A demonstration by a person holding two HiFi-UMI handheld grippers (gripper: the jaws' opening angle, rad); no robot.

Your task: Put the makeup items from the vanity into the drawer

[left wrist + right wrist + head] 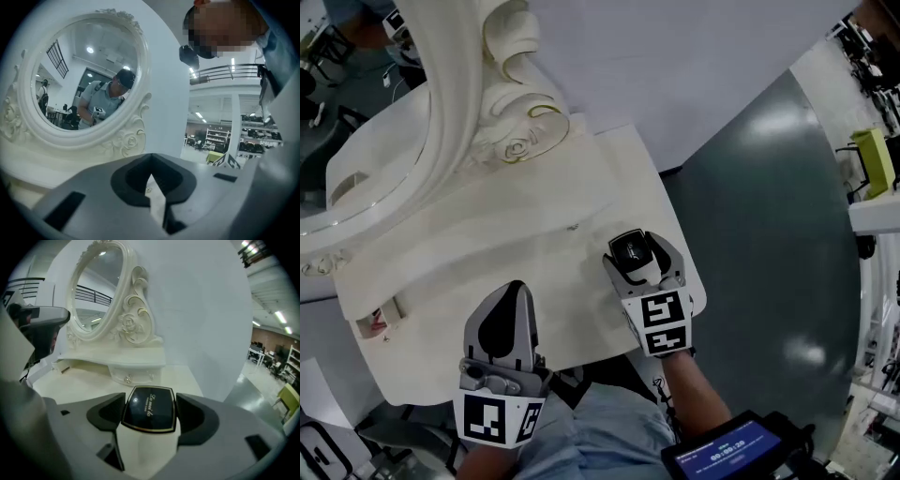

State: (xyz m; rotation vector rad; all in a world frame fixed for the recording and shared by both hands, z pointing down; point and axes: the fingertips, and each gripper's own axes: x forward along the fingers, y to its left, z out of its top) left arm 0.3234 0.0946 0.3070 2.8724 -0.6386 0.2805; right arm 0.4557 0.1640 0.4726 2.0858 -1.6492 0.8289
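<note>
Head view: your right gripper [630, 255] clamps a black compact [627, 247] over the vanity [487, 234] top, with your left gripper [512, 292] near it. Left gripper view: the jaws are together with nothing between them, and the mirror [84, 75] is ahead. Right gripper view: the gold-rimmed compact reads "La mei la"; the smaller line beneath is illegible.

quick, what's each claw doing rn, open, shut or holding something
Left claw: shut, nothing in it.
Right claw: shut on the black compact.
</note>
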